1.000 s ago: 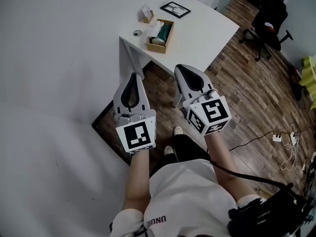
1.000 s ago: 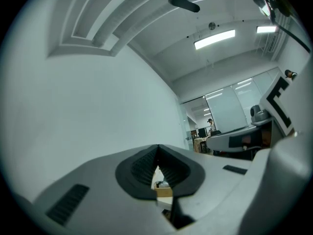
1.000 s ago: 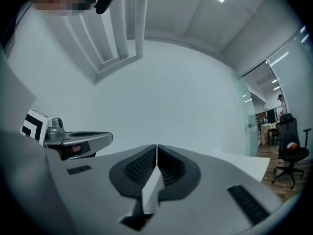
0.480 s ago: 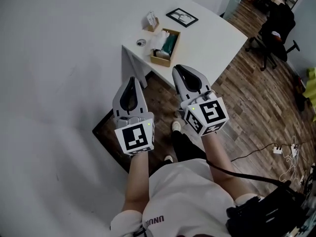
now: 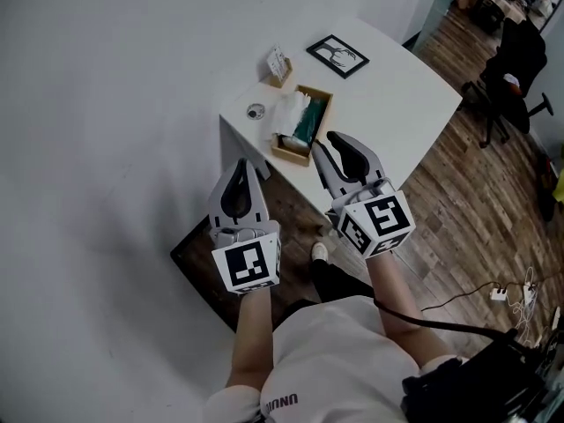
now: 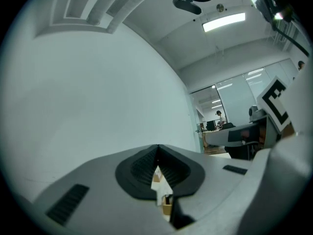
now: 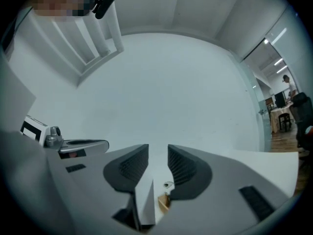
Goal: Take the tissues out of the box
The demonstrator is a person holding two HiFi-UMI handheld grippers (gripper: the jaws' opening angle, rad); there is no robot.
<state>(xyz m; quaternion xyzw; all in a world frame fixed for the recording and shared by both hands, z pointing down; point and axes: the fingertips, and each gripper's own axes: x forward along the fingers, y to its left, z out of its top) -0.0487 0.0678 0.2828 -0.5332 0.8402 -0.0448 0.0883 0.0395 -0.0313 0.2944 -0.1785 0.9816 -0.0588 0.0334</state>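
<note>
**Head view: you are gripping nothing yet**

Head view is showing you standing beside a plain white wall (image 5: 88, 148), with a dark flat panel (image 5: 189, 252) lying on the wood floor (image 5: 441, 210) at its foot. You are holding the left tongs (image 5: 239, 166) out above that panel. The left gripper view is showing its pads (image 6: 146, 166) meeting at the tips with nothing caught between them.

Further ahead, the white counter (image 5: 397, 104) is carrying a small round object (image 5: 256, 111) near its left corner and a card stand (image 5: 278, 63) behind that. Just right of those, the open wooden box (image 5: 322, 97) is sitting near the counter's left edge. White tissues (image 5: 289, 113) are bunching up out of it beside something green.

You are holding the right tongs (image 5: 330, 144) in the air, just right of the box as the head view is framing it and not touching it. Its jaws have just been opening and are now standing partly apart, with nothing between them.

A black picture frame (image 5: 337, 55) is lying flat further back on the counter. An office chair (image 5: 520, 55) is standing on the floor at the far right.
</note>
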